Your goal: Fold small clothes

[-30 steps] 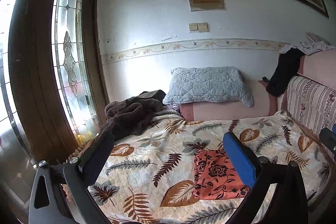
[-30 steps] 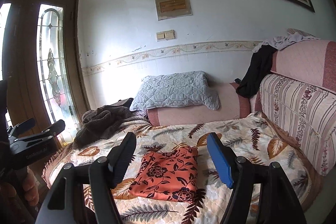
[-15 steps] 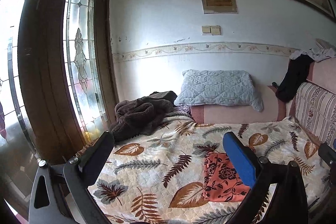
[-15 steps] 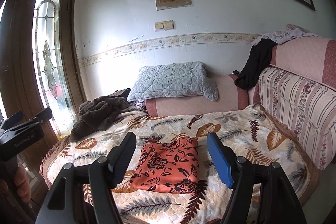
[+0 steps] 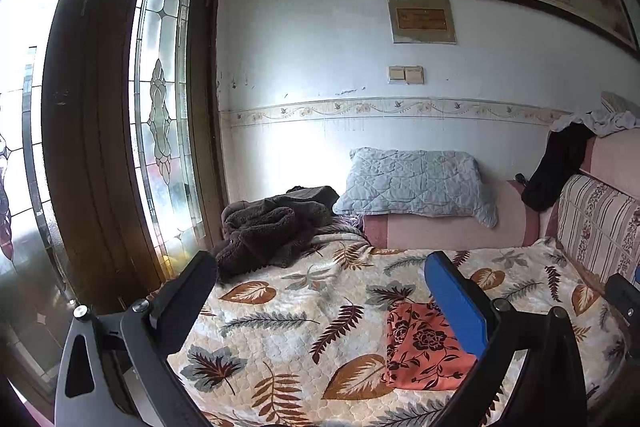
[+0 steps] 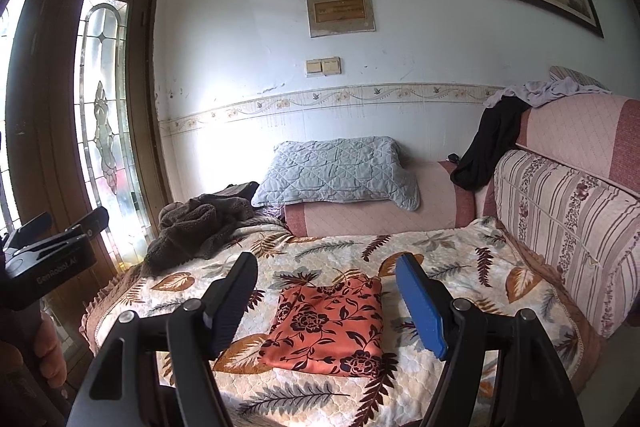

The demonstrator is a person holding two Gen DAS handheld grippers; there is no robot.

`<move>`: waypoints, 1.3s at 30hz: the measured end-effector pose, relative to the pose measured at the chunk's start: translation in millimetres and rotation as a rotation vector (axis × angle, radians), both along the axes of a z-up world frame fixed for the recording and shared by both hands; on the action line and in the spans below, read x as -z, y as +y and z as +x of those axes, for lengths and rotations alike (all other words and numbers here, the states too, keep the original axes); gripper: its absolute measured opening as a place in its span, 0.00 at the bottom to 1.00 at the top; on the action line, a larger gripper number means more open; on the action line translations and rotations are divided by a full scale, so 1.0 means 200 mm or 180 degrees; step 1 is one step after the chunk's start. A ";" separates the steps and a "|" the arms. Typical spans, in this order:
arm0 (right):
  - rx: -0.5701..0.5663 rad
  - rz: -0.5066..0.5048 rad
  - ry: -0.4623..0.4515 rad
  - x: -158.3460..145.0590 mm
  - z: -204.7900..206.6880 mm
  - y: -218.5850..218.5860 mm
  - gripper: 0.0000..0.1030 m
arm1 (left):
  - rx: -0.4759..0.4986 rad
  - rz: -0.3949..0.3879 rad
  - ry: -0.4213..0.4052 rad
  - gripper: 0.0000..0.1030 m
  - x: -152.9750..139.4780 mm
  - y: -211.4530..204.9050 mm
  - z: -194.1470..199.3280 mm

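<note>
A small orange cloth with dark flowers [image 6: 326,327] lies folded flat on the leaf-patterned sofa cover [image 6: 460,267]. It also shows in the left wrist view [image 5: 420,351], partly behind the blue finger. My right gripper [image 6: 326,267] is open and empty, held above and in front of the cloth. My left gripper [image 5: 320,267] is open and empty, held back from the sofa to the cloth's left. The left gripper's body [image 6: 44,259] shows at the left edge of the right wrist view.
A brown fleece garment [image 5: 264,231] is heaped at the sofa's far left. A grey quilted pillow [image 5: 416,187] rests on the pink armrest. Black and pale clothes [image 6: 492,143] hang over the striped backrest [image 6: 568,219]. A wooden glazed door [image 5: 120,147] stands at the left.
Both grippers have pulled back and tilted up a little, away from the folded cloth; the left view has swung toward the door. The cloth has not moved.
</note>
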State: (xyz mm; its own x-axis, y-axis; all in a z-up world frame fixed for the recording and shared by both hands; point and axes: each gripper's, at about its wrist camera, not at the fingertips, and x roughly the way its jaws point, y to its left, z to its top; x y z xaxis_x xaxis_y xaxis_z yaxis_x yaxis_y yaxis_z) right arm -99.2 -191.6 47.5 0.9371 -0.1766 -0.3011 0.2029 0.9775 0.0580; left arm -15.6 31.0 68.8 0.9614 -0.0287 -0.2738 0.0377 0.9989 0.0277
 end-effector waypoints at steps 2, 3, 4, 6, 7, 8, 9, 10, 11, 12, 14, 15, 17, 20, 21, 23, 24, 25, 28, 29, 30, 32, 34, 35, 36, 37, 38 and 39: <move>-0.0007 -0.0007 0.0016 0.00 0.00 0.01 0.73 | 0.0002 0.0001 -0.0001 1.00 0.00 0.00 0.00; -0.0008 -0.0005 0.0030 0.00 0.00 0.01 0.73 | 0.0000 0.0005 0.0000 1.00 0.00 0.00 0.00; -0.0005 0.0000 0.0044 0.00 0.01 0.01 0.73 | 0.0001 0.0014 0.0001 1.00 0.00 0.00 -0.01; 0.0001 0.0018 0.0064 0.01 0.01 0.01 0.73 | 0.0004 0.0028 0.0006 1.00 0.00 0.00 -0.01; -0.0002 0.0029 0.0074 0.01 0.02 0.00 0.73 | 0.0005 0.0036 0.0013 1.00 0.00 0.00 0.00; -0.0002 0.0041 0.0083 0.02 0.02 0.00 0.73 | 0.0009 0.0043 0.0024 1.00 0.00 0.00 0.00; -0.0004 0.0054 0.0092 0.02 0.03 0.00 0.73 | 0.0016 0.0049 0.0033 1.00 0.01 -0.01 0.01; -0.0007 0.0063 0.0102 0.02 0.04 -0.01 0.73 | 0.0016 0.0055 0.0039 1.00 0.01 -0.01 0.01; -0.0007 0.0067 0.0112 0.03 0.04 -0.01 0.73 | 0.0012 0.0060 0.0044 1.00 0.01 -0.01 0.02; -0.0006 0.0069 0.0124 0.04 0.05 -0.01 0.73 | 0.0011 0.0066 0.0052 1.00 0.02 -0.02 0.03; -0.0014 0.0079 0.0148 0.05 0.07 -0.02 0.73 | 0.0016 0.0076 0.0074 1.00 0.03 -0.02 0.04; -0.0020 0.0085 0.0163 0.05 0.08 -0.02 0.73 | 0.0019 0.0079 0.0085 1.00 0.03 -0.02 0.05; -0.0021 0.0086 0.0183 0.06 0.09 -0.01 0.73 | 0.0018 0.0084 0.0099 1.00 0.04 -0.03 0.06; -0.0029 0.0095 0.0206 0.08 0.11 -0.02 0.73 | 0.0026 0.0088 0.0114 1.00 0.04 -0.03 0.07; -0.0035 0.0104 0.0211 0.08 0.11 -0.02 0.73 | 0.0026 0.0090 0.0118 1.00 0.04 -0.03 0.08; -0.0046 0.0120 0.0218 0.09 0.12 -0.02 0.73 | 0.0019 0.0088 0.0119 1.00 0.04 -0.03 0.08; -0.0053 0.0124 0.0219 0.09 0.12 -0.02 0.73 | 0.0016 0.0088 0.0121 1.00 0.04 -0.03 0.08; -0.0061 0.0127 0.0218 0.09 0.12 -0.02 0.73 | 0.0015 0.0088 0.0124 1.00 0.04 -0.03 0.08; -0.0077 0.0123 0.0212 0.10 0.12 -0.01 0.73 | 0.0006 0.0092 0.0121 1.00 0.04 -0.02 0.08; -0.0080 0.0126 0.0209 0.10 0.12 -0.01 0.73 | 0.0005 0.0090 0.0121 1.00 0.04 -0.02 0.08; -0.0084 0.0130 0.0209 0.10 0.12 -0.01 0.73 | 0.0008 0.0091 0.0124 1.00 0.04 -0.02 0.08; -0.0088 0.0136 0.0210 0.09 0.12 -0.01 0.73 | 0.0007 0.0090 0.0127 1.00 0.04 -0.02 0.08; -0.0088 0.0130 0.0216 0.09 0.12 -0.01 0.73 | 0.0011 0.0090 0.0130 1.00 0.04 -0.02 0.08; -0.0089 0.0133 0.0213 0.09 0.12 -0.01 0.73 | 0.0013 0.0090 0.0130 1.00 0.04 -0.02 0.07; -0.0094 0.0134 0.0209 0.09 0.12 -0.01 0.73 | 0.0009 0.0089 0.0126 1.00 0.04 -0.02 0.08; -0.0102 0.0134 0.0202 0.09 0.12 -0.01 0.73 | 0.0006 0.0087 0.0119 1.00 0.03 -0.01 0.07; -0.0111 0.0135 0.0197 0.09 0.12 -0.01 0.73 | 0.0002 0.0085 0.0113 1.00 0.03 -0.01 0.07; -0.0121 0.0133 0.0196 0.08 0.12 -0.01 0.73 | -0.0002 0.0083 0.0109 1.00 0.02 -0.01 0.07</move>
